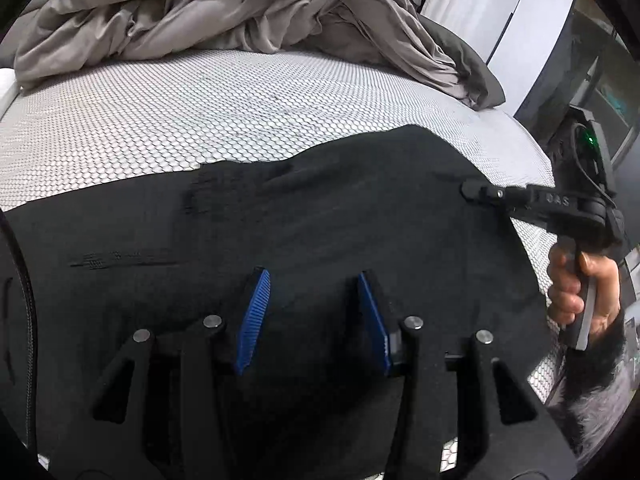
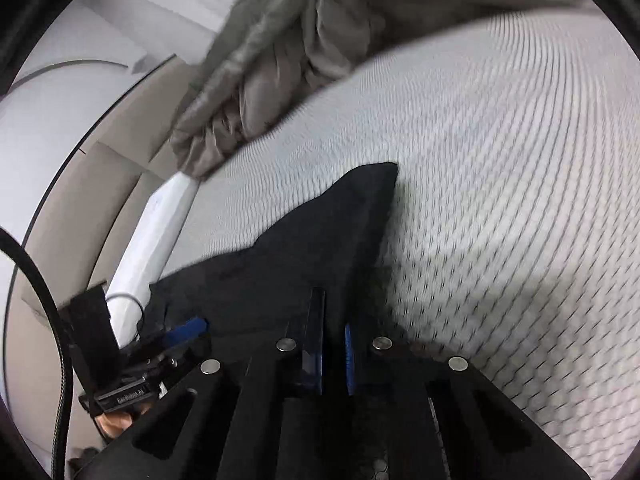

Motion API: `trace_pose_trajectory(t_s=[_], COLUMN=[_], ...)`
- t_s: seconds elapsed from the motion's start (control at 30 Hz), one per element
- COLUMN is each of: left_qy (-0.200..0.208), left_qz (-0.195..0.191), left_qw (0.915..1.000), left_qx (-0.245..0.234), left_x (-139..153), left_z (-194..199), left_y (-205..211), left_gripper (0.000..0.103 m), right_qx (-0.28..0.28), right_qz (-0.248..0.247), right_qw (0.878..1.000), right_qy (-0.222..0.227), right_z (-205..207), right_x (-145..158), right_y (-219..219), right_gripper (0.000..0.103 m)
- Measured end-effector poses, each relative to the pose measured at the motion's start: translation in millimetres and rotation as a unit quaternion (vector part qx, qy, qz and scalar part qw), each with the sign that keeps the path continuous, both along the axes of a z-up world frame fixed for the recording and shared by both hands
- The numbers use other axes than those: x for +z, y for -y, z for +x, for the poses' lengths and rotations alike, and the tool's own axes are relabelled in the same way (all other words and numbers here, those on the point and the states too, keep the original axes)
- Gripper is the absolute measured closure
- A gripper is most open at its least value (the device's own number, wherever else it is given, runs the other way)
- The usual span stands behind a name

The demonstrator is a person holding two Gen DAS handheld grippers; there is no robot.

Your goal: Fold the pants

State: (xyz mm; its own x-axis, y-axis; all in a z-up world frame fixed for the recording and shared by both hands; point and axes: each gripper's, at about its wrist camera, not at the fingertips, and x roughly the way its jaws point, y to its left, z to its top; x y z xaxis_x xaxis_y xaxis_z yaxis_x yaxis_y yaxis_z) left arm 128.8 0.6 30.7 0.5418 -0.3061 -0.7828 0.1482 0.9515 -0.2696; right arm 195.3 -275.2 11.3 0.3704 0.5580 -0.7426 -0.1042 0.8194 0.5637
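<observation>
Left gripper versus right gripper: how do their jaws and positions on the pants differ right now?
The left gripper has its blue pads apart, hovering over the middle of the black pants with nothing pinched. The right gripper is shut on the pants at their edge, cloth rising between its pads. Both point down at the same garment on the mattress.

Home bedroom: bare honeycomb-patterned mattress (image 1: 168, 128), rumpled taupe duvet (image 1: 224, 12) heaped at far end.
</observation>
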Motion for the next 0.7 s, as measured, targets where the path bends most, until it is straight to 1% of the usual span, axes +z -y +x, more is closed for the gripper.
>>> trace_pose_trajectory(t_s=[0.03, 0.07, 0.1, 0.13, 0.17, 0.2, 0.27, 0.33, 0.37, 0.4, 0.47, 0.5, 0.57, 0.6, 0.63, 0.67, 0.7], left_qy=[-0.002, -0.005, -0.005, -0.006, -0.005, 0.001, 0.003, -0.008, -0.017, -0.023, -0.023, -0.025, -0.030, -0.033, -0.034, -0.033, -0.032], left_qz=[0.003, 0.003, 0.000, -0.002, -0.001, 0.006, 0.017, 0.012, 0.011, 0.014, 0.023, 0.028, 0.036, 0.040, 0.047, 0.047, 0.036], left_qw=[1.0000, 1.0000, 1.0000, 1.0000, 1.0000, 1.0000, 0.9998, 0.9998, 0.9998, 0.9996, 0.9995, 0.9993, 0.9988, 0.9985, 0.9980, 0.9980, 0.9983], left_qx=[0.002, 0.003, 0.004, 0.003, 0.000, 0.002, 0.009, 0.010, 0.009, 0.006, -0.001, -0.003, -0.011, -0.016, -0.023, -0.027, -0.031], left_x=[-1.4, -3.4, -4.3, -3.6, -2.8, -0.2, 0.8, -3.6, -7.0, -10.5, -10.9, -10.5, -11.2, -12.2, -12.7, -12.2, -10.6], left_z=[-0.9, -2.6, -5.0, -7.2, -4.4, -7.6, -5.6, -3.4, -1.0, 0.3, -0.5, -2.3, -7.0, -8.8, -12.5, -14.5, -16.6], left_y=[-1.7, -4.1, -6.5, -9.1, -11.2, -13.1, -19.6, -24.6, -25.3, -24.4, -21.9, -21.5, -21.6, -22.0, -22.8, -23.9, -27.7], left_gripper=[0.060, 0.060, 0.060, 0.060, 0.060, 0.060, 0.060, 0.060, 0.060, 0.060, 0.060, 0.060, 0.060, 0.060, 0.060, 0.059, 0.059], right_qx=[-0.014, -0.023, -0.024, -0.024, -0.028, -0.030, -0.015, 0.012, 0.018, 0.025, 0.025, 0.018, 0.014, 0.022, 0.029, 0.035, 0.043], right_qz=[-0.020, -0.034, -0.044, -0.023, 0.005, 0.028, 0.046, 0.070, 0.072, 0.068, 0.050, 0.050, 0.054, 0.034, 0.003, -0.034, -0.051], right_qw=[1.000, 0.999, 0.998, 0.997, 0.996, 0.996, 0.995, 0.994, 0.993, 0.993, 0.996, 0.997, 0.998, 0.999, 0.999, 0.998, 0.996], right_qy=[0.003, -0.006, -0.037, -0.069, -0.081, -0.085, -0.082, -0.089, -0.091, -0.091, -0.073, -0.060, -0.037, -0.029, -0.032, -0.045, -0.067], right_z=[3.8, 6.5, 9.8, 10.8, 8.1, 6.4, -4.9, -20.7, -25.5, -29.5, -30.5, -29.6, -34.3, -35.0, -36.6, -34.8, -33.1], right_x=[-2.2, -6.3, -18.5, -30.2, -34.0, -34.2, -28.1, -30.6, -33.3, -36.4, -33.6, -25.6, -11.1, -5.6, -7.2, -17.2, -31.6], right_y=[1.8, 5.1, 8.3, 15.5, 23.8, 32.2, 42.5, 45.9, 44.5, 41.3, 37.1, 37.4, 36.8, 34.5, 33.1, 26.8, 22.0], right_gripper=[0.092, 0.081, 0.077, 0.077, 0.077, 0.076, 0.076, 0.077, 0.077, 0.081, 0.090, 0.092, 0.092, 0.090, 0.087, 0.081, 0.081])
